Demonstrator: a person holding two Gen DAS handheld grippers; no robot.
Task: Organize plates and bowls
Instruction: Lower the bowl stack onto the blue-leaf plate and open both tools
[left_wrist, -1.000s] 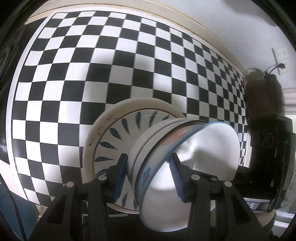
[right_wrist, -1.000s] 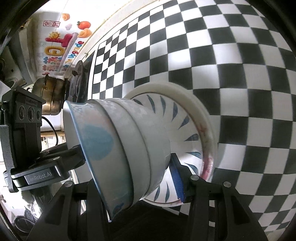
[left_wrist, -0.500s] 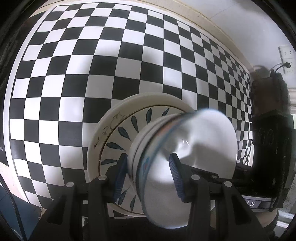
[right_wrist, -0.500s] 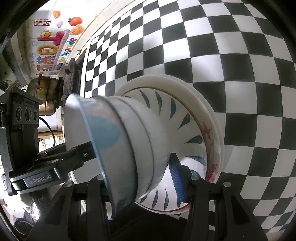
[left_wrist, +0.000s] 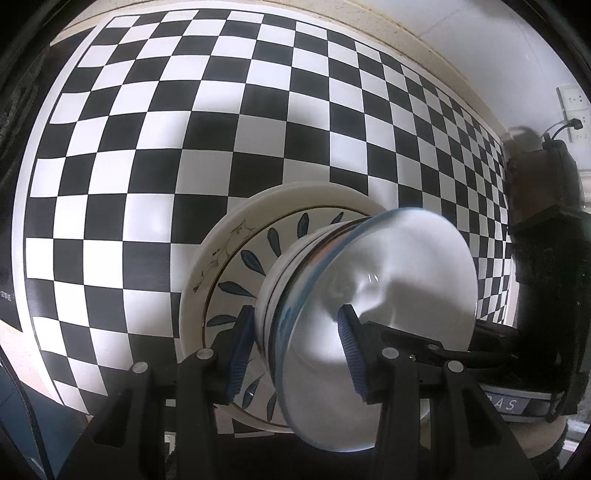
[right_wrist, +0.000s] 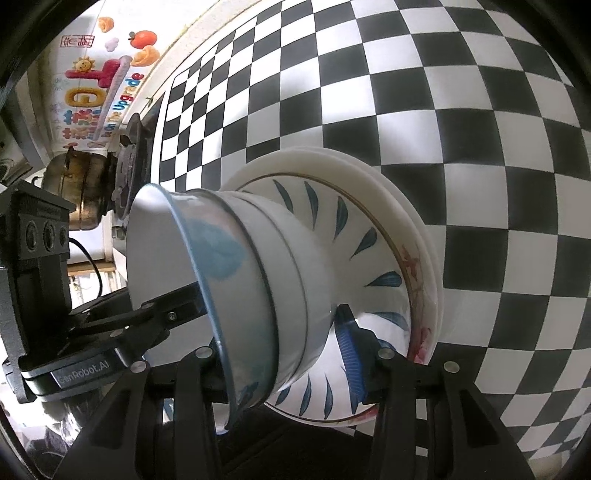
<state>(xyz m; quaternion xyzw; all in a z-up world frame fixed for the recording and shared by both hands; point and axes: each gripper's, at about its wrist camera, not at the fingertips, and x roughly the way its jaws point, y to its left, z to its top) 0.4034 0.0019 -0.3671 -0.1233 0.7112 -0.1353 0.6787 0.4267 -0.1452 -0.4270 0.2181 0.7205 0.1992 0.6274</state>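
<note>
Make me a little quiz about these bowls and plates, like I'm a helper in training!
1. True or false: the left gripper and the right gripper both grip the nested bowls.
2. What pattern covers the tabletop? A) stripes B) black-and-white checks C) dots
3. Fill in: the bowls sit over a stack of ___ painted with blue leaf marks.

Key: 1 true; 2 B; 3 plates.

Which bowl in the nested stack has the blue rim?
The top bowl, the one nested inside the others: it has a thin blue rim line and blue patches on its wall. The bowls under it look plain white outside.
</note>
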